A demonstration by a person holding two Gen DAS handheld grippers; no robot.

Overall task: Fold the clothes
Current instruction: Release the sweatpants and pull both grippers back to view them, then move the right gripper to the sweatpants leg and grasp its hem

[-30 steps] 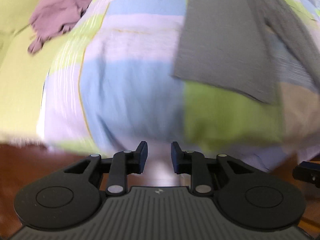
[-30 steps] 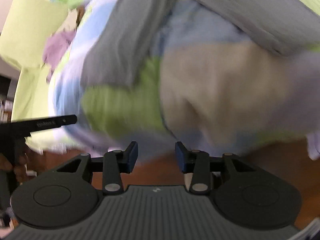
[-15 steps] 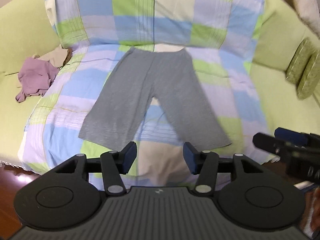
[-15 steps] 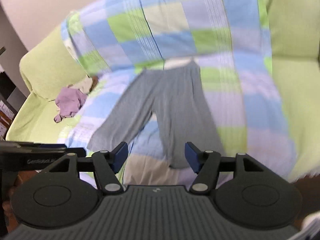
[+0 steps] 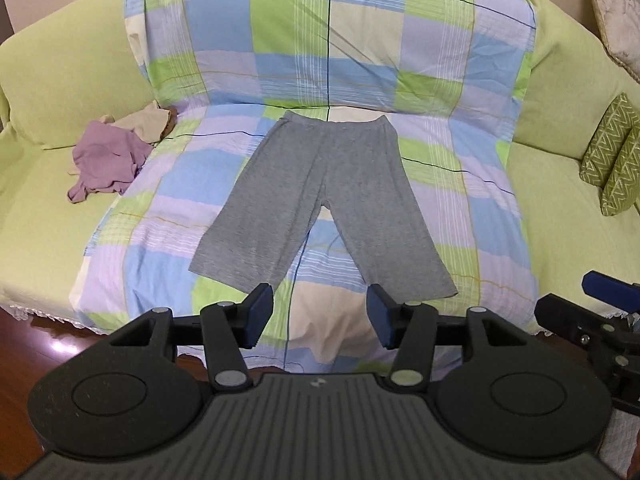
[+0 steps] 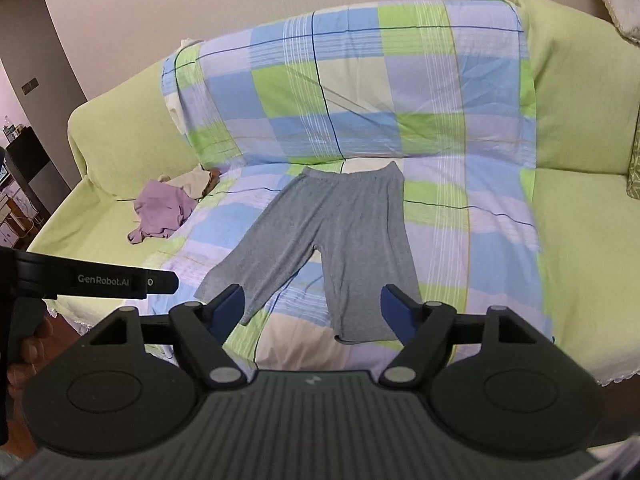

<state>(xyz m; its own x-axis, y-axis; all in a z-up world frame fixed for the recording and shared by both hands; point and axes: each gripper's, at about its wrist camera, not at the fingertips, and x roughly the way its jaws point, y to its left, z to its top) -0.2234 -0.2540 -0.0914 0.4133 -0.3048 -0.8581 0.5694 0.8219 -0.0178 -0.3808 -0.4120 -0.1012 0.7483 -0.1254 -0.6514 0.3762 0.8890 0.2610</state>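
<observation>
One pair of grey shorts [image 5: 320, 204] lies flat on the checked sofa cover [image 5: 472, 184]; your left gripper [image 5: 319, 314] hangs wide open, empty. Right view: right gripper [image 6: 312, 312] likewise open, empty. Fabric looks light and limp; pinch the hems.

A pair of trousers [image 5: 320, 204] lies flat on a blanket [image 5: 472, 184] draped over the middle of a sofa [image 5: 560, 184], straight ahead of both tools, waistband at the far end against the backrest, legs spread toward them. Ahead and to the left, a crumpled garment [image 5: 106, 160] sits on the sofa seat at the blanket's edge, another garment [image 5: 146, 124] touching it just behind. Two cushions [image 5: 612, 160] stand far right. The left tool [image 5: 318, 316] and right tool [image 6: 312, 312] hang before the seat's front edge.
</observation>
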